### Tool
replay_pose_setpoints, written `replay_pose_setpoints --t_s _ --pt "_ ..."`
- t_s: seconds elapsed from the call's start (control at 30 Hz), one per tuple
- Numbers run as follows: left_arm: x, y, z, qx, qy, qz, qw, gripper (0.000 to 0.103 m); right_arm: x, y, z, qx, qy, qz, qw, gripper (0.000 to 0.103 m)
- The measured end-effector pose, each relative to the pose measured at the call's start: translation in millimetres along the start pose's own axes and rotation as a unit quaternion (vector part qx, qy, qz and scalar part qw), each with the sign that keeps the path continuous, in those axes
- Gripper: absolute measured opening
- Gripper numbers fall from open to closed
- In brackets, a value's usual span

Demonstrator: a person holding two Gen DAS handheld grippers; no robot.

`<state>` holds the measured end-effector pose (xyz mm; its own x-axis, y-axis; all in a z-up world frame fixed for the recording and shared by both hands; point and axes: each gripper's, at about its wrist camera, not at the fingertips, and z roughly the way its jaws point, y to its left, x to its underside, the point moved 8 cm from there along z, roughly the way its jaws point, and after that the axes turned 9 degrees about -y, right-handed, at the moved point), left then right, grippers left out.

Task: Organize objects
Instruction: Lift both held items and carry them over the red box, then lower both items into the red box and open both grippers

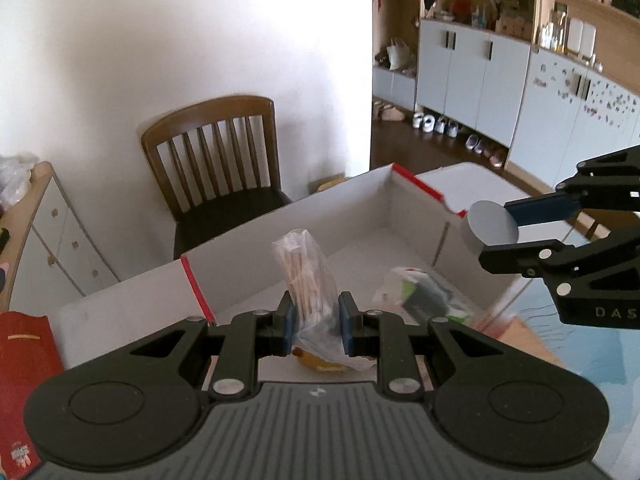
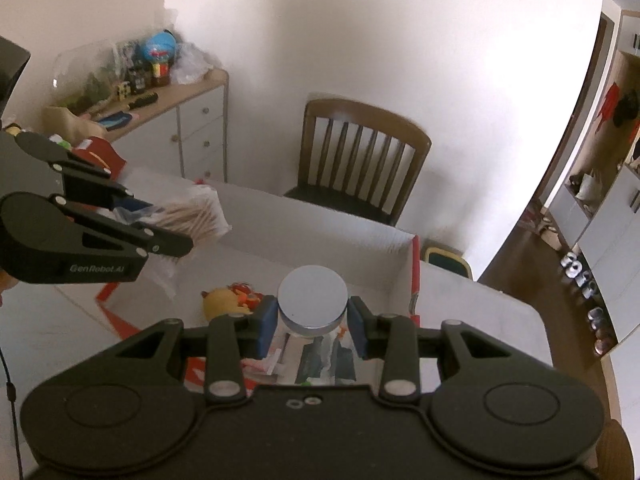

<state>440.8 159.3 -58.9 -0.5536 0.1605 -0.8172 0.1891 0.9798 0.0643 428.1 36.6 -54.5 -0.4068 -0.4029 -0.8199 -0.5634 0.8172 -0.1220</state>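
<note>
Two grippers are in view, both loaded. My left gripper [image 1: 316, 320] pinches a clear bag of wooden sticks [image 1: 306, 280] between its blue pads, above the open white box [image 1: 240, 236]. My right gripper [image 2: 314, 326] is closed on a jar with a round grey lid [image 2: 313, 298], held over the same box.

Surface: the box, white-walled with red edge strips [image 1: 198, 290], sits on a white table [image 2: 480, 308]. Inside it lie a yellow toy [image 2: 224, 300] and a plastic packet with green and dark contents [image 1: 420, 294]. A wooden slat-back chair [image 1: 216, 160] stands against the white wall behind the table. A sideboard with drawers [image 2: 196, 128] carries clutter on its top; tall pale cupboards [image 1: 472, 68] and a row of shoes [image 1: 436, 124] line the far room.

Limits: the jar body below the lid is mostly hidden by my pads. The packet's contents are blurred and cannot be identified. The bag's lower end is cut off behind my left gripper.
</note>
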Motion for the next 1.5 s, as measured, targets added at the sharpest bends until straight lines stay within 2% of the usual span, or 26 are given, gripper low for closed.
replay_pose_setpoints --t_s 0.17,0.3,0.6,0.8,1.13,1.27,1.3,1.37,1.43,1.5 --pt "1 9 33 -0.001 0.016 0.011 0.9998 0.021 7 -6 26 0.000 0.021 0.014 1.000 0.037" --pt "2 15 60 0.005 0.034 -0.005 0.9994 0.021 14 -6 44 -0.010 0.038 0.024 0.999 0.037" --pt "10 8 106 0.019 0.072 -0.005 0.9972 0.021 31 5 74 -0.021 0.075 0.031 0.996 0.036" --pt "18 3 128 0.025 0.099 -0.021 0.9946 0.021 46 11 91 -0.019 0.103 0.024 0.994 0.036" --pt "32 -5 151 0.038 0.139 -0.015 0.9894 0.021 57 8 102 -0.023 0.116 0.043 0.992 0.037" --pt "33 -2 155 0.042 0.148 -0.030 0.9876 0.021 59 6 101 -0.029 0.121 0.052 0.991 0.041" --pt "33 -1 155 0.043 0.151 -0.035 0.9870 0.022 58 6 100 -0.030 0.121 0.053 0.991 0.043" --pt "35 1 156 0.041 0.155 -0.040 0.9862 0.026 57 6 100 -0.030 0.119 0.052 0.991 0.057" --pt "34 3 153 0.030 0.153 -0.038 0.9870 0.033 58 5 97 -0.027 0.115 0.050 0.992 0.058" --pt "31 2 149 0.030 0.148 -0.036 0.9878 0.058 57 3 93 -0.024 0.112 0.052 0.992 0.058"
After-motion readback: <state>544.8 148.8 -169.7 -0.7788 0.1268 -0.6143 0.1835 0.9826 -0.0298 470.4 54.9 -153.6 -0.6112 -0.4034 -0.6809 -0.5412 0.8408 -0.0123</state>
